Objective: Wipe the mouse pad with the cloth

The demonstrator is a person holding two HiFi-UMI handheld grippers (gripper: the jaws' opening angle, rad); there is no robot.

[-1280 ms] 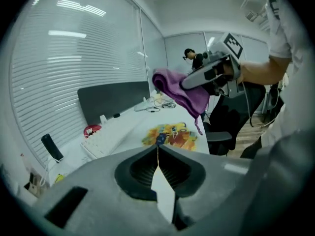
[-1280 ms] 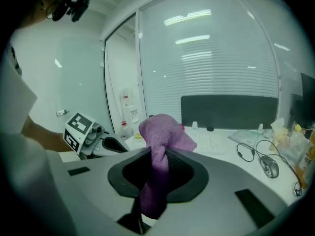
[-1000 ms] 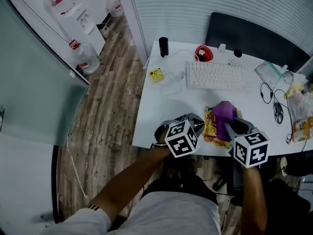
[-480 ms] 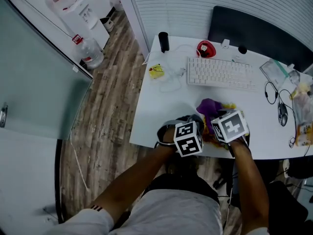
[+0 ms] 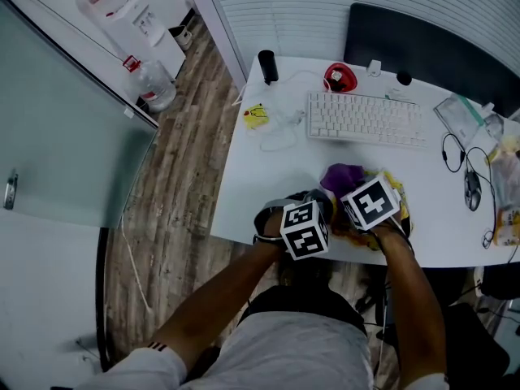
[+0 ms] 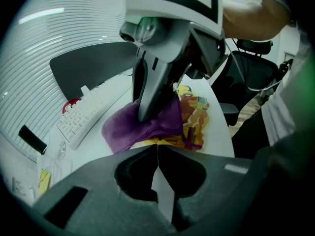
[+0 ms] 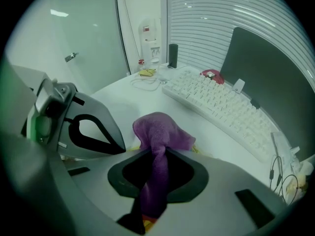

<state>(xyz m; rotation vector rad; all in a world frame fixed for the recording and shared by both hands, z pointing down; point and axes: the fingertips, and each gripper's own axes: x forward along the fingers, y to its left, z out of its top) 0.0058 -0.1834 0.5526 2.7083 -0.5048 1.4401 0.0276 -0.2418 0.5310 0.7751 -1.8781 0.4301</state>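
Note:
The colourful yellow-orange mouse pad (image 5: pixel 393 187) (image 6: pixel 195 113) lies at the white desk's front edge. My right gripper (image 5: pixel 349 192) (image 7: pixel 157 154) is shut on the purple cloth (image 5: pixel 342 176) (image 7: pixel 158 131), which bunches ahead of its jaws and rests on the pad's left part. In the left gripper view the cloth (image 6: pixel 142 127) spreads under the right gripper's jaws. My left gripper (image 5: pixel 318 199) (image 6: pixel 157 149) is shut with nothing in it, just left of the pad, close beside the right one.
A white keyboard (image 5: pixel 366 120) lies behind the pad, with a red object (image 5: pixel 339 80), a black cylinder (image 5: pixel 266 66) and a yellow note (image 5: pixel 257 117) farther back. A mouse (image 5: pixel 474 192), cables and bags crowd the desk's right end. The desk's edge runs just under both grippers.
My right gripper has swept left across the pad with the cloth, ending next to the left gripper. The left gripper has hardly moved.

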